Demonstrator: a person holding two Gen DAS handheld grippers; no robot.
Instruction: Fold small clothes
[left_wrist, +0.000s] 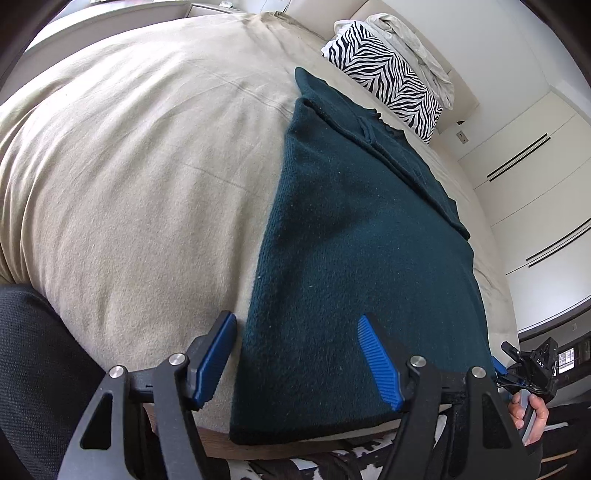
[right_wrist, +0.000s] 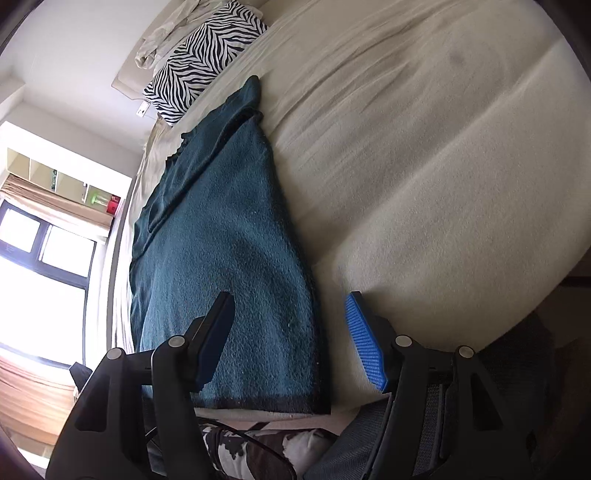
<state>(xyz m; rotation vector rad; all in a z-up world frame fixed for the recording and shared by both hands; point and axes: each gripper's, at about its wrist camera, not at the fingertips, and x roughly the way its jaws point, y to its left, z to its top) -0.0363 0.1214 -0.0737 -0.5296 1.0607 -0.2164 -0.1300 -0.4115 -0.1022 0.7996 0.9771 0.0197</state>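
**Sweater down flat, both grippers empty**

The dark teal sweater (left_wrist: 354, 258) lies folded lengthwise on the beige bed (left_wrist: 129, 166), hem at the near edge. Left gripper (left_wrist: 299, 358) and right gripper (right_wrist: 291, 339) both hover above it, jaws apart, holding nothing. Only the right wrist view shows the window (right_wrist: 48, 258); only the left shows a hand (left_wrist: 532, 417).
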